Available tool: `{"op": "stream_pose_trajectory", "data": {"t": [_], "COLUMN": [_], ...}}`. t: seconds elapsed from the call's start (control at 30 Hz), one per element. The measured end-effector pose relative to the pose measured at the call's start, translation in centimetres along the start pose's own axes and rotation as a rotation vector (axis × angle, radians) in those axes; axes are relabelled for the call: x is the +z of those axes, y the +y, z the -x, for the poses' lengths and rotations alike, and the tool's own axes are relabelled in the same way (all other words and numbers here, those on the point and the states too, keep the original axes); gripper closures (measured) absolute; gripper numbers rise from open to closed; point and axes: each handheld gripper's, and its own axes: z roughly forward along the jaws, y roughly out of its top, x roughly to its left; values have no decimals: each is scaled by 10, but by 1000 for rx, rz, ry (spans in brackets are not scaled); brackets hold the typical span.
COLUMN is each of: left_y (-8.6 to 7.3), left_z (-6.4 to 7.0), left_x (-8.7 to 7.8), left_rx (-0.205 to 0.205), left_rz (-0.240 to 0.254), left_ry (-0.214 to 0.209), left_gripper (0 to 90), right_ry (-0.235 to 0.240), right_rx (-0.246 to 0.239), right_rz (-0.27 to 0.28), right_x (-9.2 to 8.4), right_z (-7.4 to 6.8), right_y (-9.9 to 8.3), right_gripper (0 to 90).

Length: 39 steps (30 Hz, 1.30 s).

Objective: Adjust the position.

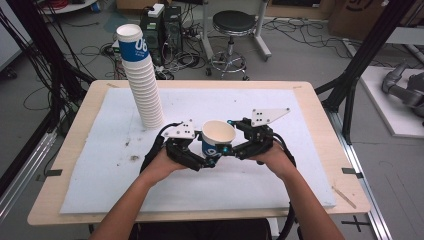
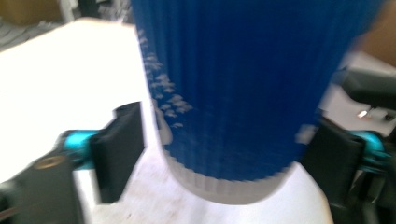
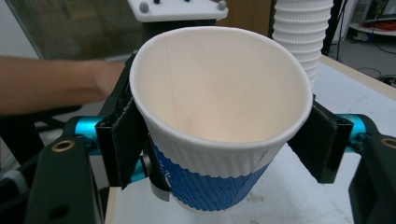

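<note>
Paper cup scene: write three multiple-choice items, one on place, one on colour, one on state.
1. The stack of cups stands on the white mat at its: A left rear; B right front; C middle.
2. The paper cup has a printed band that is: A red; B blue; C green.
3. The right gripper is: A open beside the cup; B shut on the cup; C lying on the mat.
A, seen in the high view; B, blue below the white rim; B, both pads press its sides.
</note>
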Motion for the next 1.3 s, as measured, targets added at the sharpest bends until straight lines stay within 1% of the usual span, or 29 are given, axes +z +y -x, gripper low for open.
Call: {"op": "stream_pose_trajectory", "data": {"t": [0.03, 0.07, 0.13, 0.17, 0.23, 0.27, 0.33, 0.4, 0.43, 0.47, 0.5, 0.53, 0.57, 0.6, 0.63, 0.73, 0.83, 0.9, 0.93, 0.97, 1.03, 1.1, 1.17, 1.23, 1.3], "left_y": [0, 0, 1, 1, 1, 1, 1, 1, 0, -1, -3, -4, -7, -10, -14, -25, -35, -41, -43, -45, -48, -50, -51, -53, -54], "left_z": [0, 1, 1, 0, -1, -1, -1, 0, 1, 2, 2, 1, 0, -2, -3, -5, -6, -7, -8, -9, -11, -12, -13, -13, -14], "left_x": [0, 0, -1, -1, -3, -3, -3, -2, -1, 0, 1, 1, 1, 0, -2, -10, -25, -36, -40, -46, -53, -62, -69, -75, -80], "left_rx": [18, 33, 16, 15, 3, -4, 0, 6, 9, 15, 13, 4, -15, -33, -40, -63, -84, -102, -104, -117, -122, -125, -128, -132, -135], "left_rz": [1, 6, 27, 41, 66, 78, 79, 66, 62, 54, 46, 27, 5, -4, -4, 11, 41, 64, 72, 82, 91, 99, 112, 123, 131], "left_ry": [-15, -19, -24, -23, -20, -21, -23, -17, -8, 6, 13, 33, 57, 74, 87, 122, 166, 199, 209, 224, 244, 263, 274, 290, 297], "left_gripper": [225, 297, 302, 302, 303, 303, 304, 302, 300, 297, 292, 271, 215, 173, 170, 171, 171, 171, 171, 171, 171, 171, 171, 171, 171], "right_ry": [-6, -18, -22, -23, -31, -38, -46, -28, -28, -37, -45, -48, -64, -81, -94, -119, -141, -159, -168, -173, -181, -199, -207, -210, -210], "right_rx": [-6, -12, -9, 3, 29, 32, 39, 39, 33, 15, -6, -11, -20, -27, -32, -13, 13, 14, 14, 20, 19, 15, 19, 24, 18], "right_rz": [-13, -19, -5, 7, 53, 61, 51, 50, 41, 29, 16, 4, -4, -9, -9, -10, -10, -14, -11, -10, -5, -5, -9, -21, -29], "right_x": [1, 1, 2, 2, 3, 4, 7, 10, 11, 12, 12, 12, 11, 10, 8, 1, -6, -10, -13, -14, -16, -16, -15, -14, -14], "right_z": [-1, -2, -2, -2, -3, -3, -4, -4, -4, -5, -5, -5, -4, -5, -4, -1, 3, 4, 5, 5, 7, 9, 11, 12, 11], "right_y": [1, 2, 2, 2, 1, 1, -1, -2, -3, -2, -2, -3, -3, -3, -4, -6, -11, -15, -16, -17, -17, -18, -19, -19, -19], "right_gripper": [257, 255, 229, 214, 190, 184, 184, 185, 198, 223, 228, 230, 232, 232, 232, 231, 231, 231, 231, 231, 232, 232, 232, 232, 233]}}
